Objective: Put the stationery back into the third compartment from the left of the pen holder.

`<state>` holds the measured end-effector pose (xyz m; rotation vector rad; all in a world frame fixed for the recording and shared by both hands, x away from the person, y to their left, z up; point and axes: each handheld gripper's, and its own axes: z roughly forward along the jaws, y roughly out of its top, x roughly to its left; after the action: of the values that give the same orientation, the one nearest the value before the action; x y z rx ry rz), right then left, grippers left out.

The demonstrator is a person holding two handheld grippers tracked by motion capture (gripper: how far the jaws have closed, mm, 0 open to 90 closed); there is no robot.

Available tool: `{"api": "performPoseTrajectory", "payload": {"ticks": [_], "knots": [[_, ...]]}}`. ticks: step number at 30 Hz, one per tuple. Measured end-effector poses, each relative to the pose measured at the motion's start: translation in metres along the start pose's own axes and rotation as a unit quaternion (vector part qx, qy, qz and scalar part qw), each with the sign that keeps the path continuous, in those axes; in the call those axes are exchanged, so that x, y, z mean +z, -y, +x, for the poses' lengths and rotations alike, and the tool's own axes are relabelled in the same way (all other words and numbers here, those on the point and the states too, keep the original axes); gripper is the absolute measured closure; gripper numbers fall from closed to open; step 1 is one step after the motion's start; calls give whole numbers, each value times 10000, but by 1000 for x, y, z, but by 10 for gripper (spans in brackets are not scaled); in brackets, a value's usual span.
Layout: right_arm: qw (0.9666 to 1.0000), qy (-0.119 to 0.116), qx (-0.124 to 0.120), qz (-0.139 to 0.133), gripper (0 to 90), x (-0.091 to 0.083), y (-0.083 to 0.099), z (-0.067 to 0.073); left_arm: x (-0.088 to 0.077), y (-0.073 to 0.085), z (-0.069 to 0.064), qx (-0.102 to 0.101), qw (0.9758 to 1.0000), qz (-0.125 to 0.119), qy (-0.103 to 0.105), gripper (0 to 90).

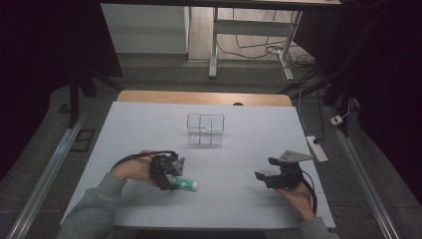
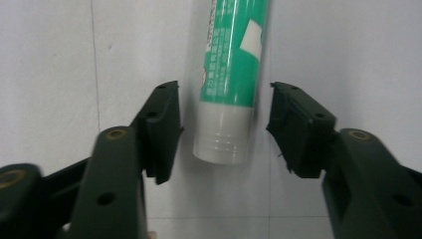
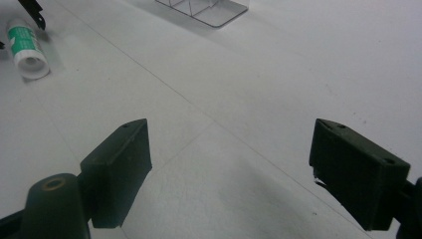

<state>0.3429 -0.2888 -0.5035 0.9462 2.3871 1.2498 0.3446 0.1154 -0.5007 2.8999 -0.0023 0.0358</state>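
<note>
A green and white tube [image 1: 185,183] with a white cap lies flat on the white table cover [image 1: 234,149] at the front left. My left gripper [image 1: 171,180] reaches down over its cap end. In the left gripper view the tube [image 2: 229,74] lies between the two black jaws of the left gripper [image 2: 224,124], with a gap on each side and no pad touching it. My right gripper [image 1: 265,168] rests open near the front right with nothing between its jaws [image 3: 229,164]. Its camera shows the tube [image 3: 25,45] far off at the upper left.
A clear plastic organiser with several compartments [image 1: 205,129] stands at the middle back of the cover, its corner [image 3: 204,10] also visible in the right gripper view. A white power strip [image 1: 317,148] lies just off the table's right edge. Desk legs and cables stand beyond.
</note>
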Motion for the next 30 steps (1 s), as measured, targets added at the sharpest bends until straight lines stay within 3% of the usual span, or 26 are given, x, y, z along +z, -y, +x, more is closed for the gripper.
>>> {"api": "performPoseTrajectory", "payload": {"ticks": [5,10,16,20,24,30], "knots": [[10000,-13,15,-22,168,0,0,0,3,-1,0,153,9998,83,45,623],[10000,-7,15,-15,168,0,0,0,3,-2,-2,300,9995,73,4,643],[10000,-10,7,-21,168,-1,0,0,0,-2,1,237,9996,-156,-15,645],[10000,18,6,-23,168,-2,0,0,-7,-1,4,109,9990,-440,-54,645],[10000,32,4,-24,168,-3,0,0,-13,-2,7,-173,9979,-609,-94,644],[10000,-8,18,-58,168,-3,0,1,-19,-3,11,-593,9945,-853,-161,644]]}}
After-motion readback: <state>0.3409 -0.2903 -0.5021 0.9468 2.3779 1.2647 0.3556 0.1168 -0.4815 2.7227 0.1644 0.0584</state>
